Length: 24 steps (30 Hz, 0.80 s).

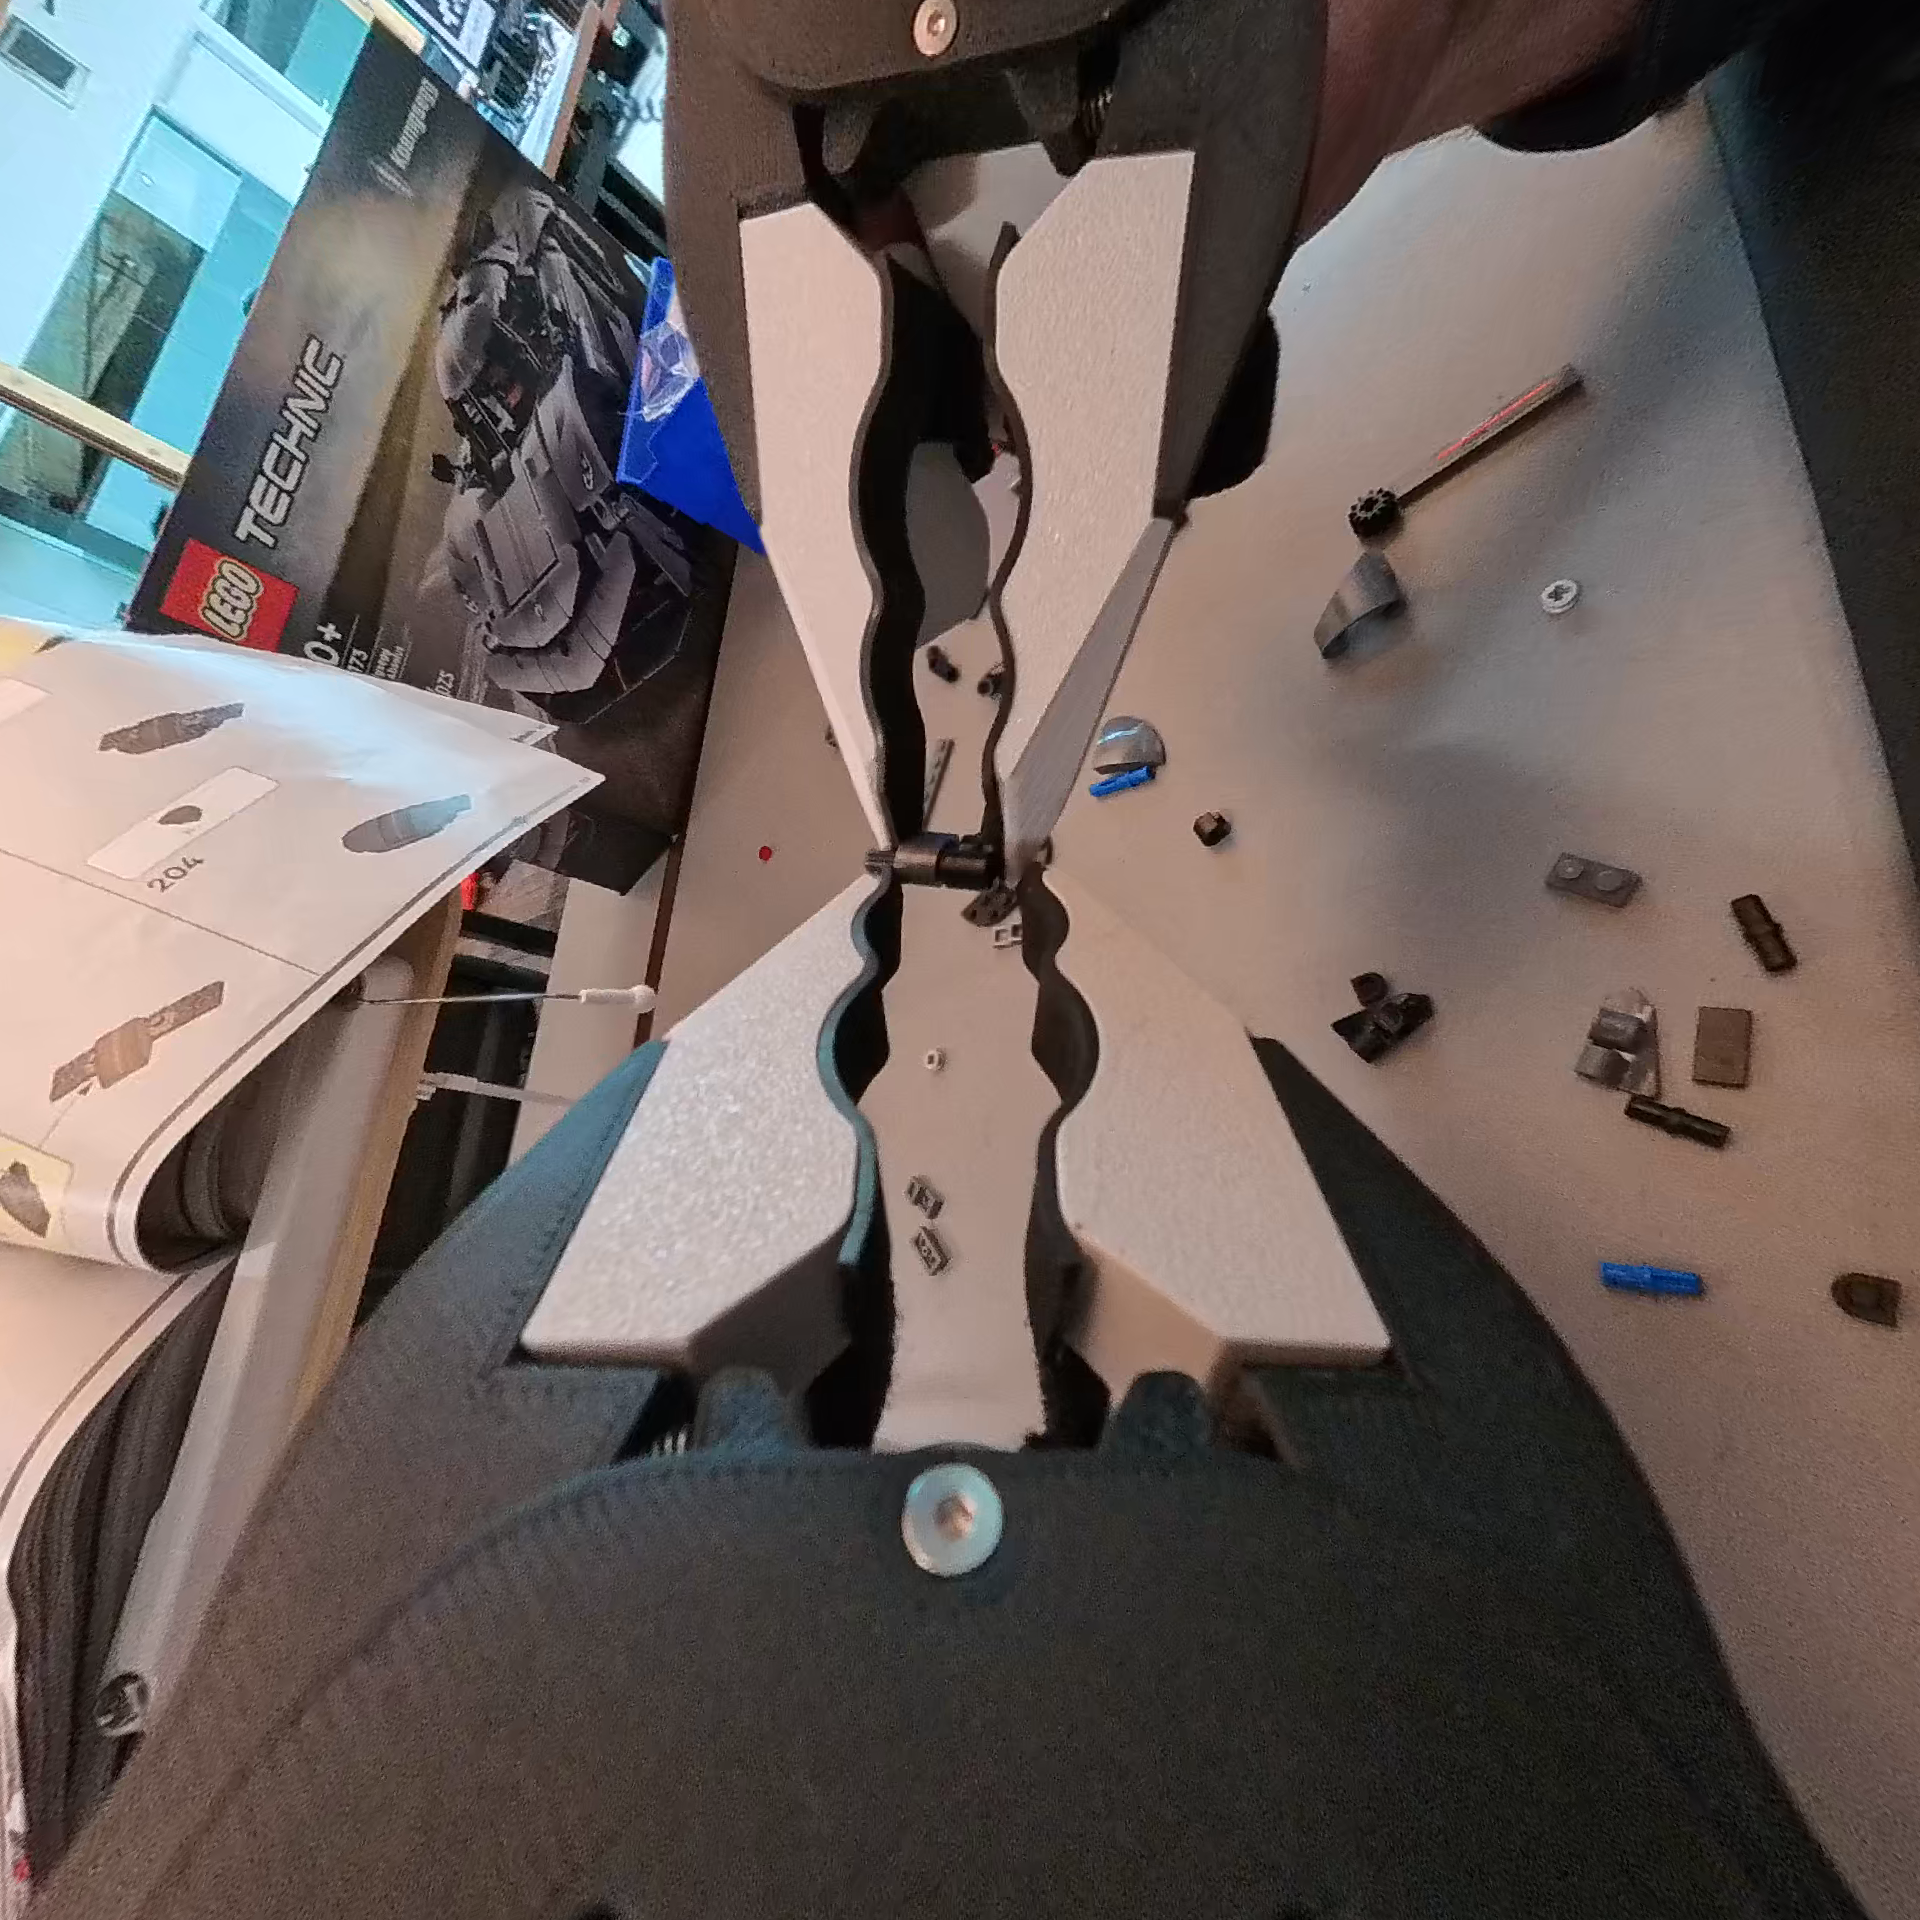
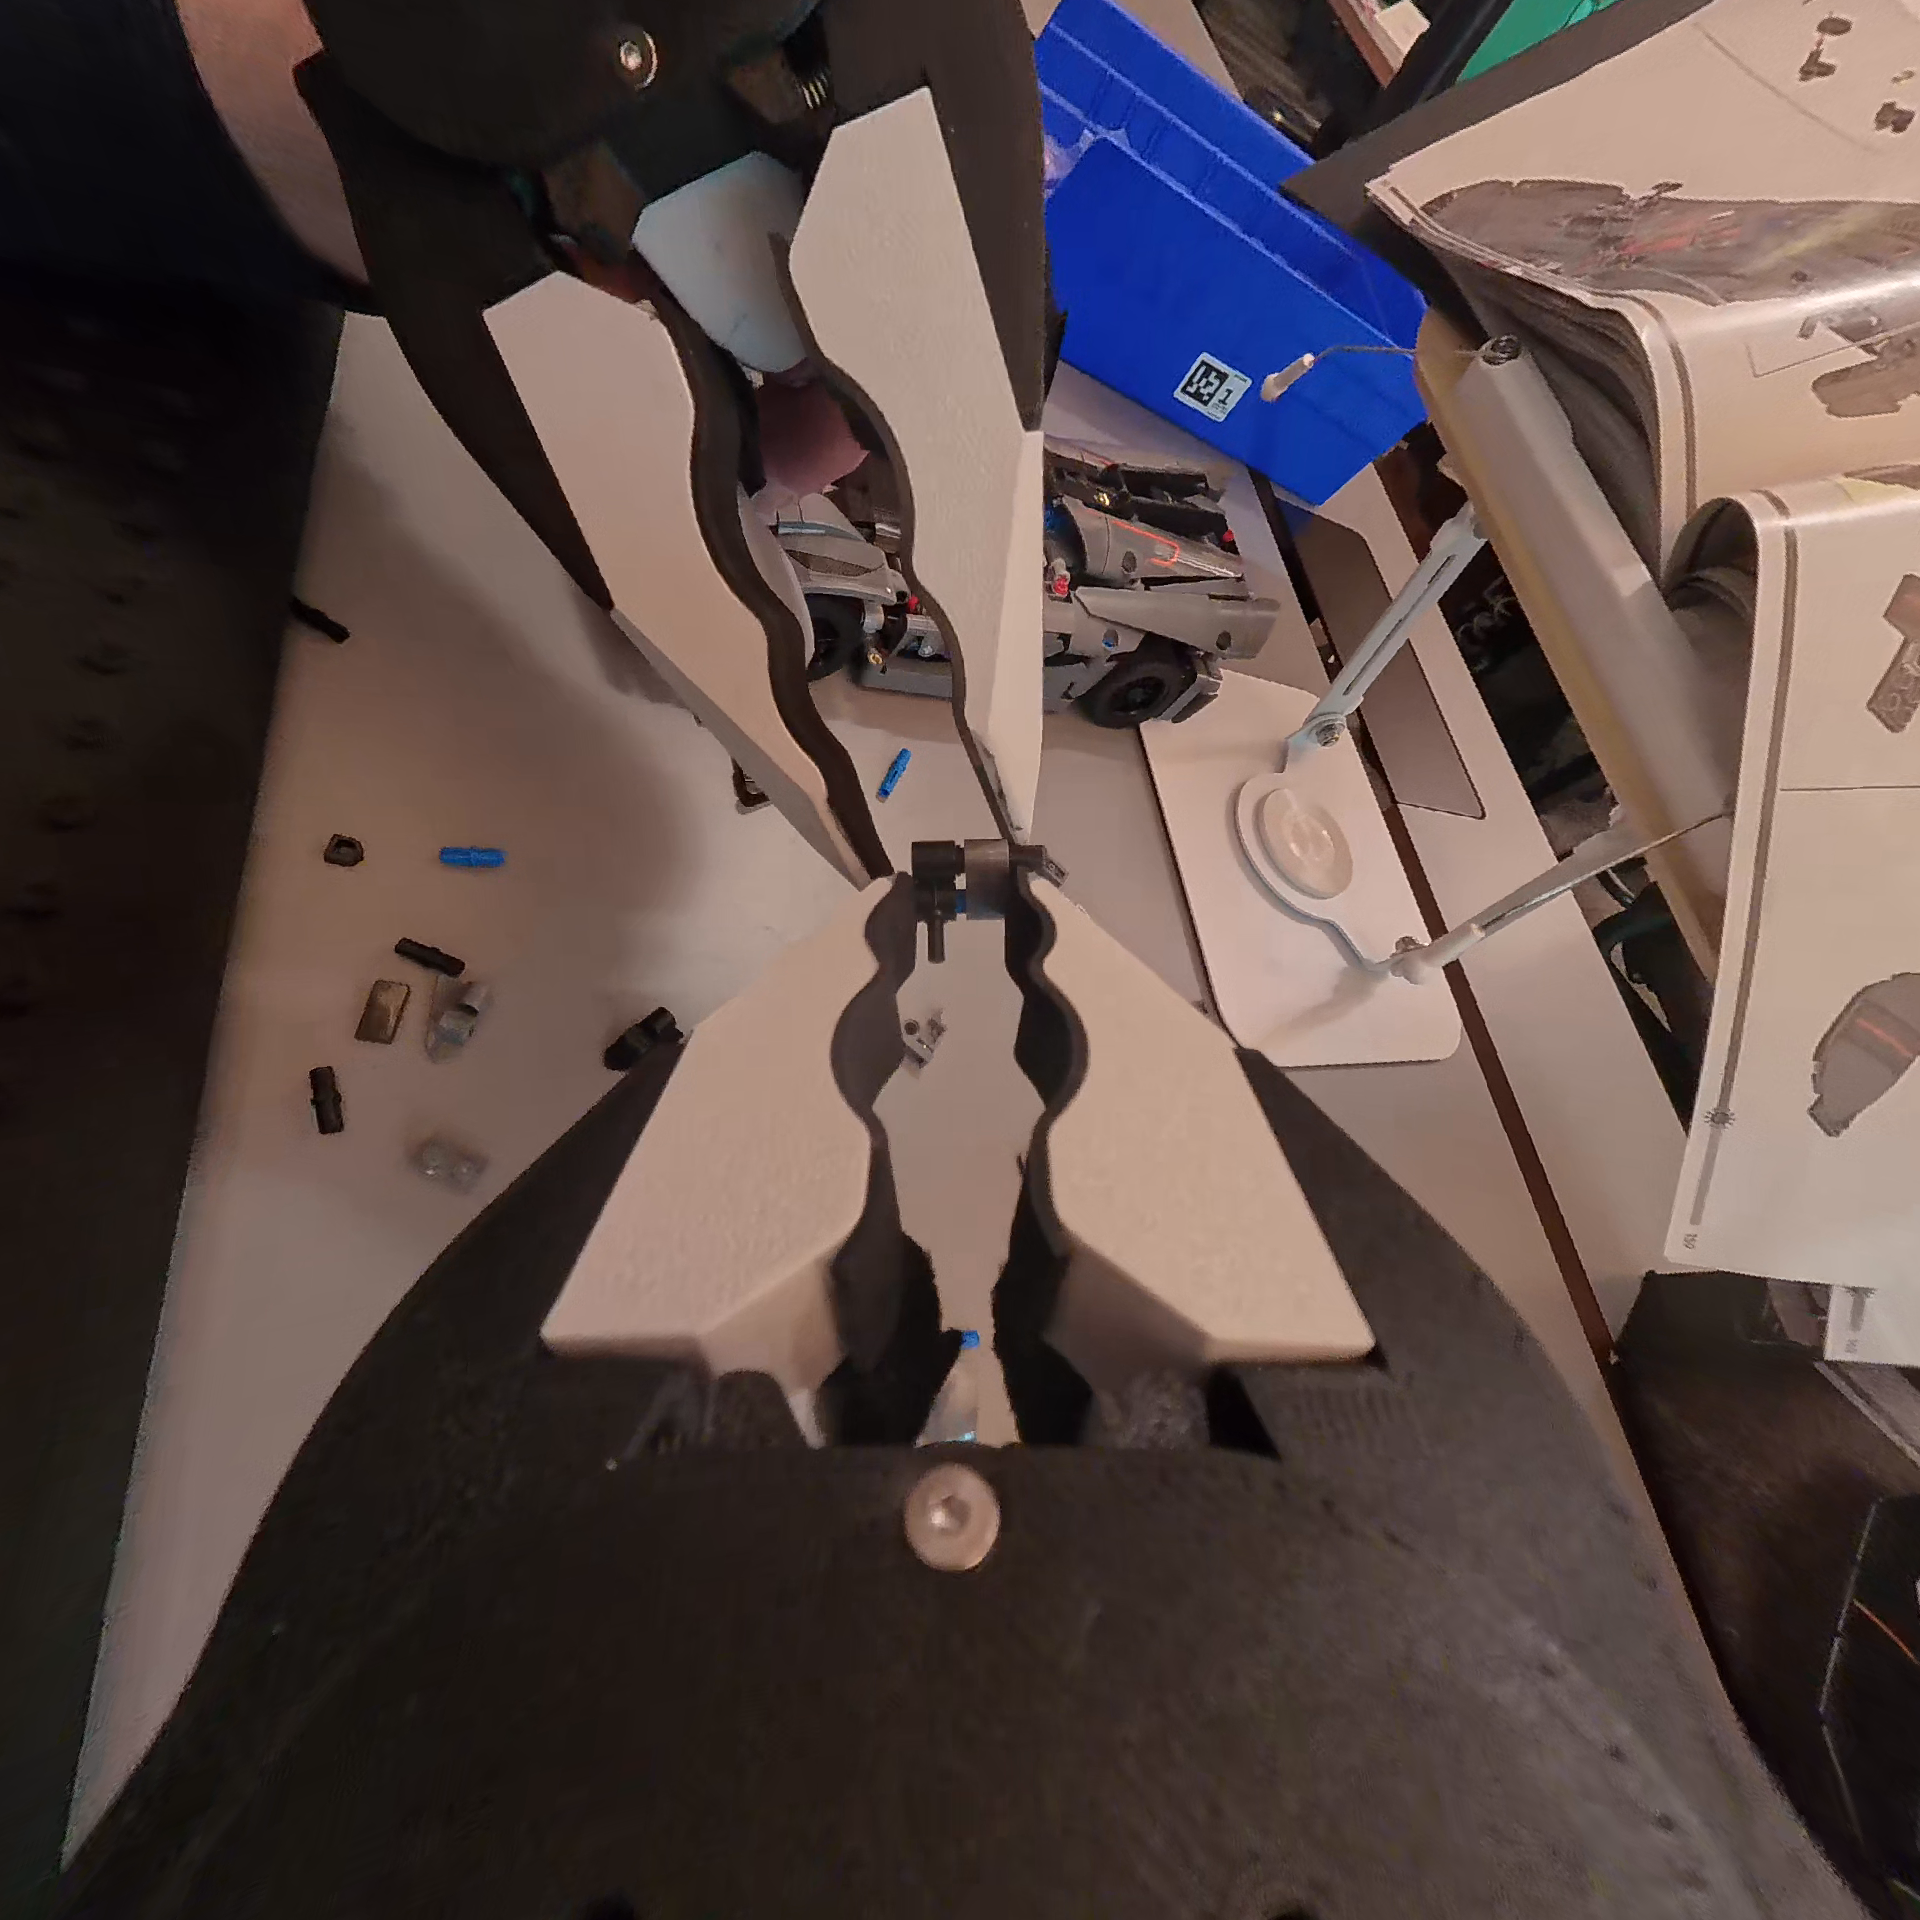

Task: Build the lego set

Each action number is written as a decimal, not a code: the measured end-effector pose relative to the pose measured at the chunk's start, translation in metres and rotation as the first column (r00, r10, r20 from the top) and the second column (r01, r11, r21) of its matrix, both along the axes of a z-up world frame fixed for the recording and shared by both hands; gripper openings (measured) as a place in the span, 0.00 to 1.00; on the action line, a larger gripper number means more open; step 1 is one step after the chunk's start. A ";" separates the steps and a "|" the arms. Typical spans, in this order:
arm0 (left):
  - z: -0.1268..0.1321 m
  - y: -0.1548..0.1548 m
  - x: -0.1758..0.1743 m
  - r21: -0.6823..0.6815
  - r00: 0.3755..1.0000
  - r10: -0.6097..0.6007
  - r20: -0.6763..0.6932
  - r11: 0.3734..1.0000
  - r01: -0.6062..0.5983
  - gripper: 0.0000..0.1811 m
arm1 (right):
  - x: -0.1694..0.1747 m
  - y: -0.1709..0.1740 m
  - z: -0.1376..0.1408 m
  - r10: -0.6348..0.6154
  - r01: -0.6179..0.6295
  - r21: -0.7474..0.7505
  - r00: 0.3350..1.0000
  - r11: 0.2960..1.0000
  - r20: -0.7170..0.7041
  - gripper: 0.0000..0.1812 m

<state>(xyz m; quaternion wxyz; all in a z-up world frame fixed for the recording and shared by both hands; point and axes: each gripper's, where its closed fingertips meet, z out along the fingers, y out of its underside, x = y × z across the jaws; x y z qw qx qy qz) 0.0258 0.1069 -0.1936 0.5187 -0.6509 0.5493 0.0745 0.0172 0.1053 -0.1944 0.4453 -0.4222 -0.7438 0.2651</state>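
A small dark grey and black Lego pin-and-connector assembly point(image 1: 940, 862) is held in the air above the white table point(image 1: 1455, 727). My left gripper point(image 1: 948, 881) comes in from below in the left wrist view and is shut on it. My right gripper point(image 1: 945, 842) comes in from above there and grips the same assembly from the opposite side. In the right wrist view the assembly point(image 2: 971, 873) sits between my right gripper point(image 2: 961, 883) and my left gripper point(image 2: 940, 852), tip to tip. A part-built grey Lego car point(image 2: 1132, 603) stands behind them.
Loose parts lie on the table: blue pins point(image 1: 1650, 1278) point(image 2: 471, 856), black connectors point(image 1: 1382, 1013), grey plates point(image 1: 1592, 881). A blue bin point(image 2: 1195, 239), the Lego box point(image 1: 416, 416) and an open instruction booklet point(image 1: 208, 831) on a white stand point(image 2: 1340, 883) are along the table edge. Less than 4 cm separates the two grippers' tips. Both grippers' tips are roughly 25 cm from the part-built grey Lego car point(image 2: 1132, 603).
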 end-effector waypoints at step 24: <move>-0.005 0.004 -0.001 0.034 0.999 -0.005 -0.034 0.999 0.006 0.11 | 0.000 0.006 -0.004 -0.013 0.012 0.124 1.000 0.992 0.004 0.08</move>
